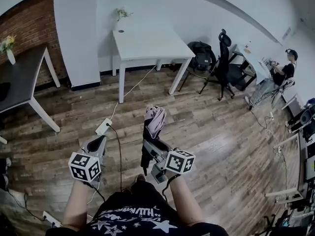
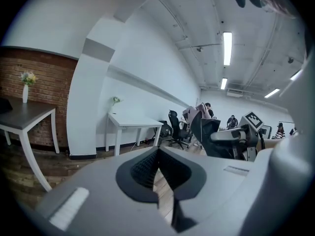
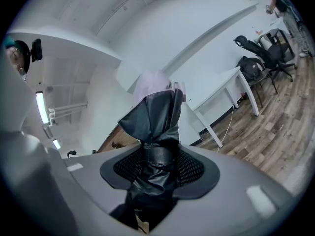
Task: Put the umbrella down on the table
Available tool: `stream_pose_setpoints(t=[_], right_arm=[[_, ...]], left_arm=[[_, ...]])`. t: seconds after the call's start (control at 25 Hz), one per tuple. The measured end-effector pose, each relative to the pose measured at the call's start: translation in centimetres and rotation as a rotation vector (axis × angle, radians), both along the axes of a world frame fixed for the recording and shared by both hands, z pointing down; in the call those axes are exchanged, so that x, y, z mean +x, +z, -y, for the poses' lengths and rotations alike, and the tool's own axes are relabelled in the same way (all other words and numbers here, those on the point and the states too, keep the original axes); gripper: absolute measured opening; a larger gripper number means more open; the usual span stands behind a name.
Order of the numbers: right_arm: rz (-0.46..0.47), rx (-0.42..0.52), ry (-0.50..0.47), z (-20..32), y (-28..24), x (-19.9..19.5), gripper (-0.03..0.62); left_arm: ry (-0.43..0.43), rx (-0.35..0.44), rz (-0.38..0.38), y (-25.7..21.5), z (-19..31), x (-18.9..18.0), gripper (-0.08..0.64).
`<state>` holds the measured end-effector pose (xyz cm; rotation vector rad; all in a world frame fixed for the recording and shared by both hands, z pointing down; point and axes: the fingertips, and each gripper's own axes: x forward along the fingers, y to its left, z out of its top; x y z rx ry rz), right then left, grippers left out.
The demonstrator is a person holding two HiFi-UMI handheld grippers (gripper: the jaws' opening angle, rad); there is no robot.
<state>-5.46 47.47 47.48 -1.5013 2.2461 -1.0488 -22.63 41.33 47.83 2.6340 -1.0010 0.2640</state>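
Observation:
The folded umbrella point(image 1: 154, 122), black with a pale pink lining at its top, stands upright in my right gripper point(image 1: 150, 144) over the wooden floor. In the right gripper view the black pads are pressed on both sides of the umbrella point(image 3: 158, 117), so the right gripper point(image 3: 158, 157) is shut on it. My left gripper point(image 1: 101, 139) hangs to the left of it, apart from the umbrella. Its jaws meet at the tips with nothing between them point(image 2: 157, 154). The white table point(image 1: 147, 45) stands ahead by the wall, with a small plant at its back corner.
A dark table point(image 1: 22, 77) with a vase stands at the left by the brick wall. A power strip point(image 1: 103, 127) and its cables lie on the floor ahead. Office chairs point(image 1: 224, 65) and a seated person point(image 1: 280, 77) are at the right.

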Motion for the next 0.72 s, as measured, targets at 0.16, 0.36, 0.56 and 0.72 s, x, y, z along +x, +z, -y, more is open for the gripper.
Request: stream_pose_setpoints(t=[0.16, 0.36, 0.56, 0.72], right_arm=[[-0.013, -0.009, -0.013, 0.1, 0.8, -0.2, 0.216], [-0.029, -0.062, -0.021, 0.8, 2.2, -0.3, 0.219], [-0.012, -0.072, -0.028, 2.5, 3.3, 0.4, 0.221], [0.004, -0.074, -0.040, 5.9, 3.8, 1.1, 0.221]], left_arm=[[-0.011, -0.003, 0.004, 0.5, -0.2, -0.4, 0.003], [-0.027, -0.016, 0.011, 1.1, 0.1, -1.2, 0.003], [-0.050, -0.032, 0.007, 2.0, 1.9, -1.2, 0.003], [-0.061, -0.045, 0.016, 2.8, 4.9, -0.6, 0.003]])
